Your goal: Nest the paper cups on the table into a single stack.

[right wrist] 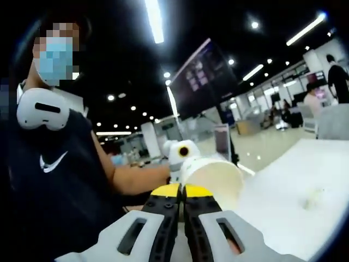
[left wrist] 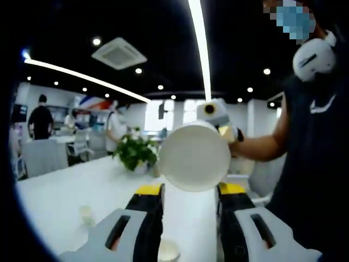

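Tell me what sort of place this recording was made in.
Probably an open-plan office or lab: long ceiling light strips, white table with a potted plant, a large display screen, and people at desks beyond.

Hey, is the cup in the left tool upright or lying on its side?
On its side. In the left gripper view the cup sits between the left tool's jaws with its round flat base facing the camera.
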Demonstrator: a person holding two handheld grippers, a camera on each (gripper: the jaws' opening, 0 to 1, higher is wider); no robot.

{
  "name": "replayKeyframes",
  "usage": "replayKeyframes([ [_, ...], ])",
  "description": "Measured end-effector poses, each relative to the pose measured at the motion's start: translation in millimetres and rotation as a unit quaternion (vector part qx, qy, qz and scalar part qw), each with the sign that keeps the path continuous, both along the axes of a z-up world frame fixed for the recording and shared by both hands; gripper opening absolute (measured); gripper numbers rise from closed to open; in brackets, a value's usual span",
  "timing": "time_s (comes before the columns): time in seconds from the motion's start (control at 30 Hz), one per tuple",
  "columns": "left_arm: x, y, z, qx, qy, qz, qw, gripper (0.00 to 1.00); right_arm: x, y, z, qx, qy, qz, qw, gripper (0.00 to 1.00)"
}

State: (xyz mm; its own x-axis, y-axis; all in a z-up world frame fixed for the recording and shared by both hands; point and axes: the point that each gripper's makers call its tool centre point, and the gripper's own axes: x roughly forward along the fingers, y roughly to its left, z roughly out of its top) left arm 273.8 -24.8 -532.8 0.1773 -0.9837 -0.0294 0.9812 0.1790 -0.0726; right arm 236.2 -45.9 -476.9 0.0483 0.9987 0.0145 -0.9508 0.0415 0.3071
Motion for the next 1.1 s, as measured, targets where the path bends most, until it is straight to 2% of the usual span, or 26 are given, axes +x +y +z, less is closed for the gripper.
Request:
replayKeyframes([
  [0.07, 2.0, 2, -1.1, 0.004, 0.002, 0.008, 1.0000, 0.42, 1, 0, 3.9, 0.000, -0.004, -0.002, 1.0000, 0.00],
  [0.13, 6.7, 4, -1.9, 0.005, 0.004, 0.023, 0.9997, 0.55, 3, -1, 7.3, -0.002, -0.010, -0.003, 0.9999, 0.00],
  [0.2, 16.0, 9, -4.8, 0.012, 0.002, 0.054, 0.9984, 0.70, 6, -2, 11.8, -0.009, -0.019, -0.008, 0.9997, 0.00],
  [0.3, 36.4, 27, -17.7, 0.023, 0.023, 0.129, 0.9911, 0.95, 13, -6, 12.6, -0.057, -0.049, -0.008, 0.9971, 0.00],
  [0.33, 41.1, 32, -21.8, 0.026, 0.025, 0.146, 0.9887, 0.98, 14, -8, 11.8, -0.073, -0.046, -0.009, 0.9962, 0.00],
  [0.43, 47.5, 50, -37.7, 0.043, 0.027, 0.185, 0.9815, 0.98, 24, -11, 13.4, -0.125, -0.068, -0.017, 0.9897, 0.00],
  [0.5, 53.0, 70, -59.5, 0.076, 0.027, 0.239, 0.9677, 0.98, 32, -13, 16.9, -0.157, -0.081, -0.027, 0.9839, 0.00],
  [0.6, 47.4, 88, -80.9, 0.063, 0.062, 0.277, 0.9568, 0.98, 40, -14, 19.5, -0.211, -0.108, -0.030, 0.9711, 0.00],
  [0.63, 44.4, 95, -89.6, 0.063, 0.070, 0.295, 0.9510, 0.98, 41, -14, 19.7, -0.222, -0.112, -0.028, 0.9682, 0.00],
  [0.67, 41.8, 101, -100.6, 0.075, 0.071, 0.308, 0.9456, 0.98, 39, -12, 20.9, -0.234, -0.125, -0.016, 0.9642, 0.00],
  [0.7, 36.6, 111, -120.7, 0.110, 0.069, 0.324, 0.9371, 0.98, 38, -10, 21.8, -0.239, -0.131, -0.008, 0.9621, 0.00],
  [0.77, 26.3, 120, -143.4, 0.129, 0.090, 0.337, 0.9281, 0.98, 40, -9, 19.9, -0.260, -0.132, -0.006, 0.9566, 0.00],
  [0.8, 17.5, 121, -153.6, 0.121, 0.106, 0.339, 0.9271, 0.98, 41, -9, 16.8, -0.280, -0.140, 0.000, 0.9498, 0.00],
  [0.83, 13.2, 123, -158.5, 0.120, 0.103, 0.339, 0.9273, 0.98, 41, -9, 13.7, -0.298, -0.145, 0.005, 0.9434, 0.00],
  [0.87, 6.7, 126, -166.2, 0.125, 0.101, 0.346, 0.9245, 0.98, 44, -10, 10.0, -0.326, -0.158, 0.007, 0.9320, 0.00],
  [0.93, -2.0, 128, -175.9, 0.131, 0.094, 0.355, 0.9209, 0.98, 44, -8, 8.0, -0.358, -0.175, 0.016, 0.9168, 0.00],
  [1.0, -9.4, 126, -183.9, 0.145, 0.087, 0.352, 0.9207, 0.98, 44, -6, 7.6, -0.381, -0.178, 0.026, 0.9069, 0.00],
  [1.1, -18.1, 119, -193.6, 0.143, 0.096, 0.343, 0.9236, 0.98, 46, -5, 4.1, -0.438, -0.188, 0.042, 0.8780, 0.00],
])
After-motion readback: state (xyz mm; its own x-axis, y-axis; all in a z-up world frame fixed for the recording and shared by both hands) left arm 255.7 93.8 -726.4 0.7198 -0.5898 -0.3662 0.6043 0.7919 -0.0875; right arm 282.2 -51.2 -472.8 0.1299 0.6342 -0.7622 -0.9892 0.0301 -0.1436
